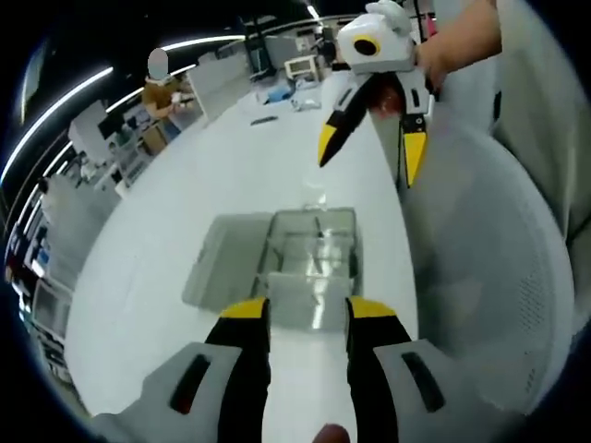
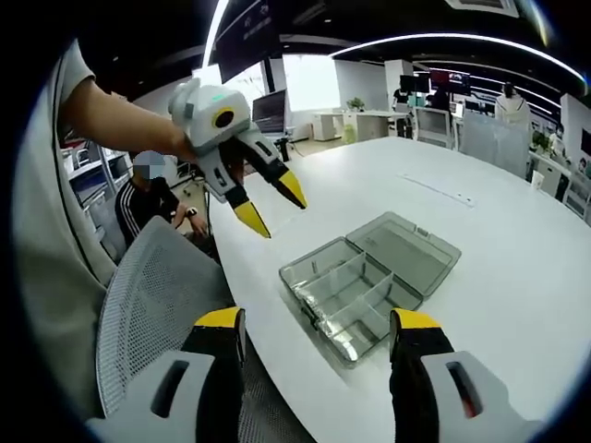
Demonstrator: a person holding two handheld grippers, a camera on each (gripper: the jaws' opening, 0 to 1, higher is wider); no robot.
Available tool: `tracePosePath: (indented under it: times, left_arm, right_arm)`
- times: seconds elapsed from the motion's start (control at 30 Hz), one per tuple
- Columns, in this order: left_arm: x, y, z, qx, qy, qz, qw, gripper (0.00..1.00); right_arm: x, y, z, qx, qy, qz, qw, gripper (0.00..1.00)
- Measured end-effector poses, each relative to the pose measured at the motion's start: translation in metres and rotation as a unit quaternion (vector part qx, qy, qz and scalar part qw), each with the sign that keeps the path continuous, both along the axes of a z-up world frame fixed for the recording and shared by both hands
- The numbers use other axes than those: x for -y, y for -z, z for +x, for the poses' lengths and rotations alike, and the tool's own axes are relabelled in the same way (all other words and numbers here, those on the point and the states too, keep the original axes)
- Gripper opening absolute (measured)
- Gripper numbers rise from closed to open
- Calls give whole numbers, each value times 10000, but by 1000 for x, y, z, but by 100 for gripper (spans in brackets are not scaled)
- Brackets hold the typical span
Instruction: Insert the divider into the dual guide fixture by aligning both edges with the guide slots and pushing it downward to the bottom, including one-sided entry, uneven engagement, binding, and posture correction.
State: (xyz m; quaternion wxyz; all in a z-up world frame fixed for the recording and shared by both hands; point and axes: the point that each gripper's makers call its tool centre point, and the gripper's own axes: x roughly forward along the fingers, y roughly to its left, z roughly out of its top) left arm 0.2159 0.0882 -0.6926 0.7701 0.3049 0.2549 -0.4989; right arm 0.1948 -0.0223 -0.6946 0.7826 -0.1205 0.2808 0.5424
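While both grippers hover with jaws spread wide and empty, the clear compartment box (image 2: 369,281) lies open on the white table (image 2: 517,240). It sits just ahead of and between the right gripper (image 2: 319,337)'s jaws, and directly beyond the left gripper (image 1: 307,309)'s tips.

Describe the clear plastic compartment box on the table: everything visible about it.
The compartment box is clear, grey-tinted plastic, lying open and flat near the edge of the white table, its lid folded back flat beside the tray. Thin dividers split the tray into several compartments, which look empty. Nothing touches it; both grippers are clear of it.
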Motion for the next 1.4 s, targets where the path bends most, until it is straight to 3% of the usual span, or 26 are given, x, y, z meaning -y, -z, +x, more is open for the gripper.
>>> tracePosePath:
  times: [1.4]
  left_arm:
    - [28,-7,-1,671,-169,-226,9973,29]
  right_arm:
    - [-6,-11,8,-217,274,380,9987,57]
